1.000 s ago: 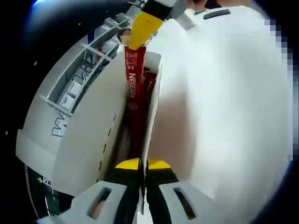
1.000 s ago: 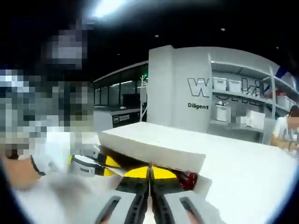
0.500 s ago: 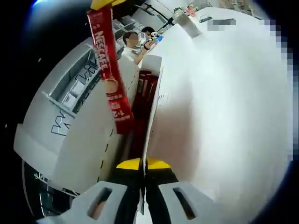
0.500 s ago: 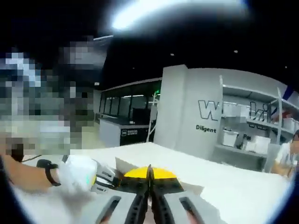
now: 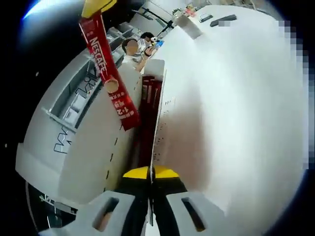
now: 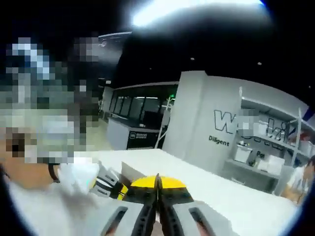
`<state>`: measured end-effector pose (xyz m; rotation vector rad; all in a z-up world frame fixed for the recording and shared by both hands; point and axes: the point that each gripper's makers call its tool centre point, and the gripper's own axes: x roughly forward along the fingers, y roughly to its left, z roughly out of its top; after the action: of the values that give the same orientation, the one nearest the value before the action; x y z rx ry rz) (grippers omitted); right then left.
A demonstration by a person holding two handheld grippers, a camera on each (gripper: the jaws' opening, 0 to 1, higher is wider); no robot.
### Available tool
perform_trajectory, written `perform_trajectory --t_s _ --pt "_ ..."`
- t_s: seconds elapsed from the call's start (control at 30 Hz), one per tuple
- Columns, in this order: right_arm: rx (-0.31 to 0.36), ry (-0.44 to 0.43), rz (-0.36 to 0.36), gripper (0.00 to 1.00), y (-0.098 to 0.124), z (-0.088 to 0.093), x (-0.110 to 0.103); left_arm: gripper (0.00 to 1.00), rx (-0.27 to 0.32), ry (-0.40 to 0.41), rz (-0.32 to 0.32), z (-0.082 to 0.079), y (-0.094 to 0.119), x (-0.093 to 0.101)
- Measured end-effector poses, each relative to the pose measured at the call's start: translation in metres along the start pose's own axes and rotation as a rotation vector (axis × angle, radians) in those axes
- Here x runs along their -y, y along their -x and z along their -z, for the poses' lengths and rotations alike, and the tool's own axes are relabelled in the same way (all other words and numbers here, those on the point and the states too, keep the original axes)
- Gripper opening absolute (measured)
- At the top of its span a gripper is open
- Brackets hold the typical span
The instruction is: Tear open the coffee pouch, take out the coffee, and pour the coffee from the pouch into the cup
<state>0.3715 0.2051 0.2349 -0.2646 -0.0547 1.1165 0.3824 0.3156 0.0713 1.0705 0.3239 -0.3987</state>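
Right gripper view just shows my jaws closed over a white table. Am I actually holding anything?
Observer: Yes. In the left gripper view the right gripper pinches the top end of a red Nescafe stick sachet.
Operator: Is it out of the box?
Observer: It is. It hangs free outside the opening of the white cardboard box, which has more red sachets inside.
Operator: What is holding the box?
Observer: The left gripper is shut on the edge of the box's flap.
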Motion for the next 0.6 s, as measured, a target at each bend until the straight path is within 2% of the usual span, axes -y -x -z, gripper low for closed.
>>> perform_trajectory --t_s 0.1,0.23,0.37,0.4,0.43,0.6 --pt "0.011 -0.007 0.007 0.0 0.005 -0.002 0.006 0.03 0.027 -0.056 0.029 0.004 -0.007 -0.004" --pt "0.026 -0.019 0.019 0.0 0.012 -0.004 0.014 0.03 0.062 -0.049 0.086 0.008 -0.015 -0.019" --pt "0.032 -0.02 0.029 0.0 0.018 -0.005 0.021 0.03 0.123 -0.001 0.169 0.005 -0.02 -0.023" --pt "0.034 -0.02 0.029 0.0 0.019 -0.004 0.022 0.03 0.154 0.01 0.181 0.002 -0.02 -0.024" --pt "0.034 -0.02 0.029 0.0 0.019 -0.004 0.023 0.03 0.206 0.059 0.224 -0.005 -0.018 -0.024" --pt "0.047 -0.031 0.036 0.0 0.025 -0.006 0.029 0.03 0.203 0.064 0.259 -0.003 -0.022 -0.037"
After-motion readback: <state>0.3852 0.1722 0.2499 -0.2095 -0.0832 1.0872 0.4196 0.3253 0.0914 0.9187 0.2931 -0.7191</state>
